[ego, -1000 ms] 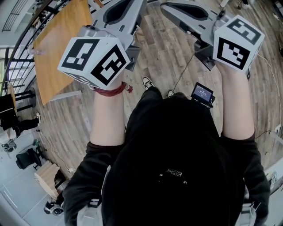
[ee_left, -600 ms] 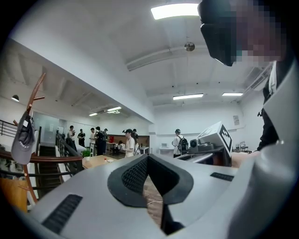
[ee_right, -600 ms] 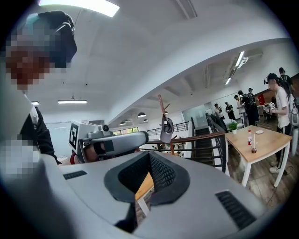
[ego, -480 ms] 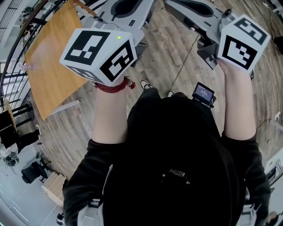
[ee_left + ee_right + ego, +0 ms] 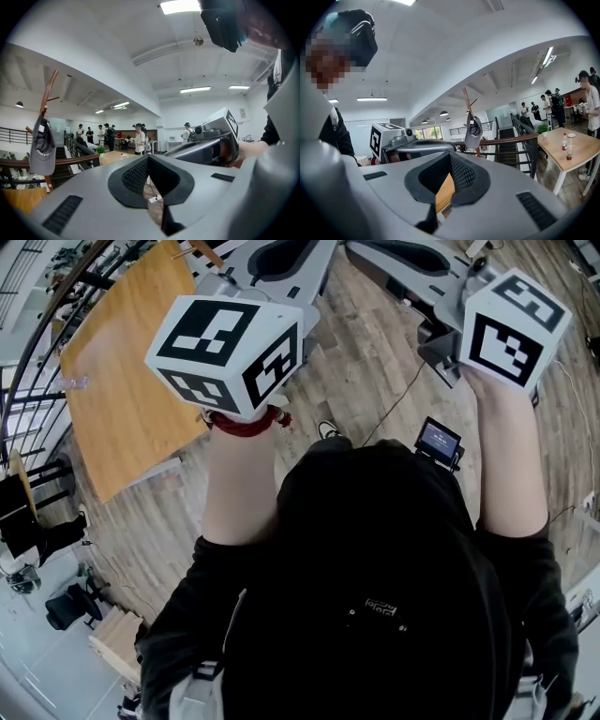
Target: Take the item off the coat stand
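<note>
In the head view we look down on the person's black hooded top (image 5: 375, 596), both forearms stretched out over the plank floor (image 5: 375, 362). The left gripper (image 5: 281, 257) is held just right of the wooden surface (image 5: 122, 381), with a red band (image 5: 246, 425) on the wrist behind its marker cube. The right gripper (image 5: 405, 257) is further right of the surface, about level with the left one. A small device with a lit screen (image 5: 438, 440) sits between the two arms. In the left gripper view we see the jaws closed tip to tip with nothing between them; only floor and a cable show through the dark cut-out behind the tips. The coat stand (image 5: 47, 98), of reddish wood, rises to the left of the surface by a dark railing (image 5: 70, 161). The grey cap (image 5: 42, 147) hangs from one of its upper pegs, well apart from the gripper. People stand beyond the surface, and the right gripper shows to its right. In the right gripper view these jaws are likewise pressed together and hold nothing, with a strip of orange wood showing through the cut-out. The coat stand is left of the surface here too, the cap hanging on it far off. A small bottle (image 5: 564, 140) stands on the surface and a potted plant (image 5: 542, 127) at its far end.
</note>
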`<state>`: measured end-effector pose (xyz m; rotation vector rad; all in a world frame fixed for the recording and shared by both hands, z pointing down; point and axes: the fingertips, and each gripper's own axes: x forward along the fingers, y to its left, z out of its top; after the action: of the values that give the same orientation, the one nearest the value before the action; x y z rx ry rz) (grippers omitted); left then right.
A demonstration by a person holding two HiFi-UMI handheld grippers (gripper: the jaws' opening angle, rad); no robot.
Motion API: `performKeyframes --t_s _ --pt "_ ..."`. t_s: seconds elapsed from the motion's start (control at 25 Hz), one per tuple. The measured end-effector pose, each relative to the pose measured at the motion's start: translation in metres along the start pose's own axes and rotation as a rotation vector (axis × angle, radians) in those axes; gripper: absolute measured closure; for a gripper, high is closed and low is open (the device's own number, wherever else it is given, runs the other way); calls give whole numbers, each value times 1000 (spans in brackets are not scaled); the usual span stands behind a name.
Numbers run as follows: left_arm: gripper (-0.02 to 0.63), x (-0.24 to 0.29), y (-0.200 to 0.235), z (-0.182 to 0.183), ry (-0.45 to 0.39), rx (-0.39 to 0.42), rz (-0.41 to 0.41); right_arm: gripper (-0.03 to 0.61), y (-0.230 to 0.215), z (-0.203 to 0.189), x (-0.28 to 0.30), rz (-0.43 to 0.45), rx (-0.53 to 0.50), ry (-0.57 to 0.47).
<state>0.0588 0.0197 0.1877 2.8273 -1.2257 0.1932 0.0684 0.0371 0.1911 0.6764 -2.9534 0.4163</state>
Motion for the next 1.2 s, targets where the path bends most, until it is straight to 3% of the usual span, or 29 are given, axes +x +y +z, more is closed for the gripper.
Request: performKeyframes --t_s 0.2,0.44,0.64,0.88,1.2 --pt "609 -27 50 -11 23 22 71 561 7 1 57 58 -22 32" --pt "609 -76 98 -18 -13 -40 108 561 35 3 121 121 -26 45" --pt "609 -94 116 -22 -72 -91 105 561 46 1 147 143 -45 76" --pt "609 -112 132 -21 -91 -92 139 561 56 8 170 184 -62 90" --pt "609 -125 163 -32 -69 -83 214 561 56 6 202 242 -64 93"
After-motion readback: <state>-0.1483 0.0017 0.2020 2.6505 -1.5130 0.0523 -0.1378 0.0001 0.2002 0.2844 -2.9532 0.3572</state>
